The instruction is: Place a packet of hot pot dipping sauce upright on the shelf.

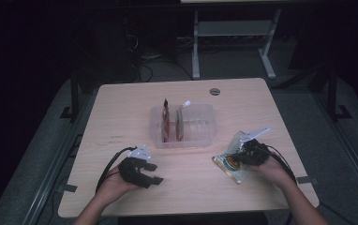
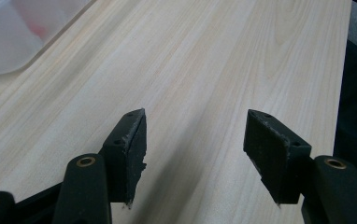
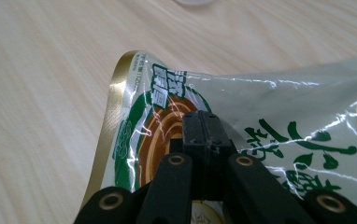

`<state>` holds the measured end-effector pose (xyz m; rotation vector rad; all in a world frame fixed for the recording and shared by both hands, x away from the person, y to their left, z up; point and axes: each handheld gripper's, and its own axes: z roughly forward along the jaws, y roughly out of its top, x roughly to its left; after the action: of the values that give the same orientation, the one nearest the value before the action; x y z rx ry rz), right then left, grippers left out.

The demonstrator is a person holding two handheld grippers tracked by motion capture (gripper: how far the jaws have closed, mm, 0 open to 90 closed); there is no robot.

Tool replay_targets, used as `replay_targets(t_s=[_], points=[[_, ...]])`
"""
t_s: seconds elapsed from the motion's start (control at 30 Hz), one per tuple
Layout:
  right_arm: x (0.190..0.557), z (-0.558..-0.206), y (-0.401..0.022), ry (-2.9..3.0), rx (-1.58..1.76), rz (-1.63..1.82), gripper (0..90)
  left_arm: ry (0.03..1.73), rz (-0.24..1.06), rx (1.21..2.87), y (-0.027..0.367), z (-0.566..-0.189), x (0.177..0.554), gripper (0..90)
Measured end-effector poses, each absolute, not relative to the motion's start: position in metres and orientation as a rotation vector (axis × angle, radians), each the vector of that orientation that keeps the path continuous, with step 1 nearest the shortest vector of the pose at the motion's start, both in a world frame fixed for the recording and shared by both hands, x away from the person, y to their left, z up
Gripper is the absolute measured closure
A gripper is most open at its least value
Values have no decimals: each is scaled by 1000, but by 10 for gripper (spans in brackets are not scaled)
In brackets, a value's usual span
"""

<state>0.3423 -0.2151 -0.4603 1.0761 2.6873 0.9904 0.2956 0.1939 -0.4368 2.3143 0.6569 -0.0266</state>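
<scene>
A pale wooden table [image 1: 121, 108] stands in a dim room, with the legs of another white-framed desk [image 1: 196, 47] on the floor beyond its far edge. Near the middle of the table sits a clear plastic bin [image 1: 200, 126] with ribbed slots; two flat packets [image 1: 167, 119] stand upright in its left part. A corner of this bin [image 2: 8, 42] appears at the far left of the left gripper view. At the near right, a shiny snack packet [image 1: 231, 164] printed in green and brown with a gold edge lies on the wood, well apart from the bin. The right gripper [image 1: 242, 157] rests on it, and in the right gripper view its jaws are pressed together on the packet [image 3: 270, 116]. At the near left, the left gripper [image 1: 154, 172] hangs just above bare wood with its jaws spread wide and nothing between them.
</scene>
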Motion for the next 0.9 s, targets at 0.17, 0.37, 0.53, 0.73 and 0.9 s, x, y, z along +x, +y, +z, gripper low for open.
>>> replay_targets(t_s=[0.17,0.37,0.53,0.73,0.9], points=[[337,-461,-193,2726,1002,1006,900,656,-24,2316,194,-436,296,390],[332,-461,-166,2776,937,1032,900,656,-24,2319,193,-436,296,390],[327,-462,-145,2795,881,1046,900,650,-22,2321,192,-436,296,391],[319,-462,-120,2820,815,1062,900,650,-21,2323,190,-436,296,390],[310,-461,-98,2847,732,1056,900,647,-23,2325,189,-436,296,391]])
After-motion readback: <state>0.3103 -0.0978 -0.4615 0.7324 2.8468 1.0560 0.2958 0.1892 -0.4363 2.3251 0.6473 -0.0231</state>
